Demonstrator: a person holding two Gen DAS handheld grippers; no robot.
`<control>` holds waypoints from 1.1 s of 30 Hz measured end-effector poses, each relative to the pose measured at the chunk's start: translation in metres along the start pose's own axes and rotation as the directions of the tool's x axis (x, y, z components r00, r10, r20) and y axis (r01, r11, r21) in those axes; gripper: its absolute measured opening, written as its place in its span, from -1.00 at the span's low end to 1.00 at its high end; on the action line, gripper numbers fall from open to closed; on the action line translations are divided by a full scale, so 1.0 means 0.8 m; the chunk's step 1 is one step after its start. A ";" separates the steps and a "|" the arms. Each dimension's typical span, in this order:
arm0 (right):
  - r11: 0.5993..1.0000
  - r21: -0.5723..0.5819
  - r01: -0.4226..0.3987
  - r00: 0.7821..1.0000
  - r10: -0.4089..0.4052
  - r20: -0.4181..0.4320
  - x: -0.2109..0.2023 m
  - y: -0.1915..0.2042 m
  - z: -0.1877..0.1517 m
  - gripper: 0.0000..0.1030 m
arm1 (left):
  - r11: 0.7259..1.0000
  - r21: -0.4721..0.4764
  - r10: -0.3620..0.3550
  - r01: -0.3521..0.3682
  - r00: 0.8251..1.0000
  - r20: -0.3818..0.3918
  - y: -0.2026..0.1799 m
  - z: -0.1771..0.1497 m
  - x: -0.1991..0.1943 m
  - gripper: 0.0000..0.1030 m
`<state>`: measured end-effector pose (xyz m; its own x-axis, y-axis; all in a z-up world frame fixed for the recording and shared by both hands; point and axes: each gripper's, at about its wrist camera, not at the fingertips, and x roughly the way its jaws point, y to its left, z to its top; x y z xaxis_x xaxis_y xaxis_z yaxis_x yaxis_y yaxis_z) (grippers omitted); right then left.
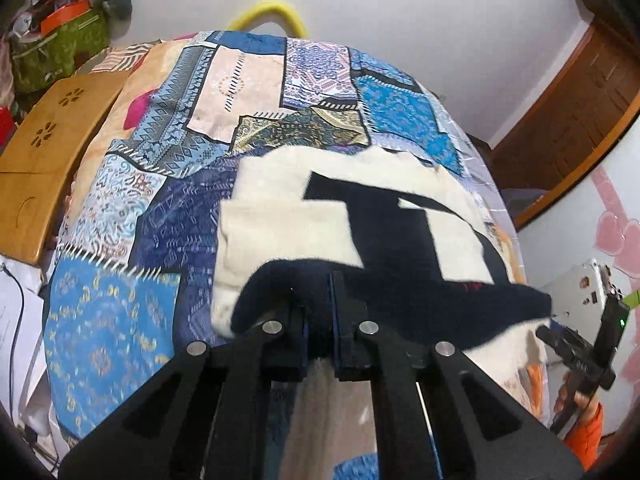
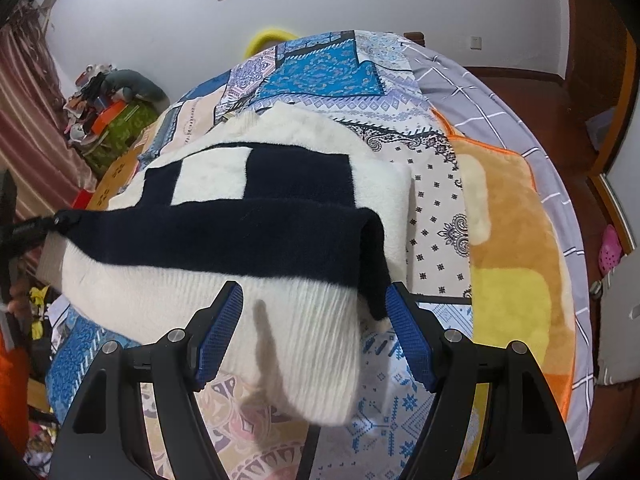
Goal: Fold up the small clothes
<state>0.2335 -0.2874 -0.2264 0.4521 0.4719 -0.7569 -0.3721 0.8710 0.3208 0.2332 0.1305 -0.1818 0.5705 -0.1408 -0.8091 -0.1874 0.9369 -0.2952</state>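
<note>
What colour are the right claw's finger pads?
Blue, with a fine textured grid; the pads show best in the right wrist view.

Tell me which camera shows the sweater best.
The right wrist view: the sweater fills the middle, with its navy bands and white ribbed hem clear. The left wrist view shows less, blurred, its near edge hidden behind the shut left tongs.

the left gripper (image 1: pixel 319 300) has its jaws pressed together, their tips buried in the sweater's (image 1: pixel 360 220) dark fold, so the pinched spot is hidden. the sweater's near edge is smeared by motion blur. in the right wrist view the sweater covers the quilt (image 2: pixel 332 68) beneath it, and the pile of clutter (image 2: pixel 104 100) by the wall is too small to sort out.
</note>
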 end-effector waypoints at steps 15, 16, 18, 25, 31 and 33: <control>1.000 0.005 0.004 1.000 -0.004 -0.021 0.040 -0.010 0.009 0.36 | 0.991 0.045 0.127 -0.125 0.991 -0.048 0.022 -0.001 0.070 -0.80; 1.000 0.012 0.000 1.000 0.000 -0.023 0.041 -0.011 0.009 0.36 | 0.989 0.058 0.136 -0.133 0.989 -0.049 0.020 -0.001 0.071 -0.80; 1.000 0.019 -0.003 1.000 0.004 -0.026 0.040 -0.012 0.009 0.36 | 0.986 0.078 0.151 -0.146 0.987 -0.051 0.016 -0.002 0.070 -0.80; 1.000 0.015 0.020 0.999 -0.020 -0.027 0.024 -0.008 0.010 0.36 | 0.979 0.106 0.181 -0.174 0.982 -0.058 0.008 -0.008 0.054 -0.55; 1.000 0.015 0.026 1.000 -0.025 -0.017 0.004 -0.007 0.005 0.36 | 0.983 0.101 0.159 -0.152 0.985 -0.067 0.011 -0.023 0.031 -0.03; 0.999 0.014 0.036 0.999 -0.036 -0.012 -0.003 -0.008 0.002 0.36 | 0.976 0.115 0.192 -0.185 0.980 -0.044 0.011 -0.030 0.020 0.24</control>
<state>0.2358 -0.2939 -0.2255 0.4558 0.4384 -0.7746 -0.3440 0.8894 0.3009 0.2213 0.1283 -0.2097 0.4880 0.0272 -0.8724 -0.1967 0.9772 -0.0795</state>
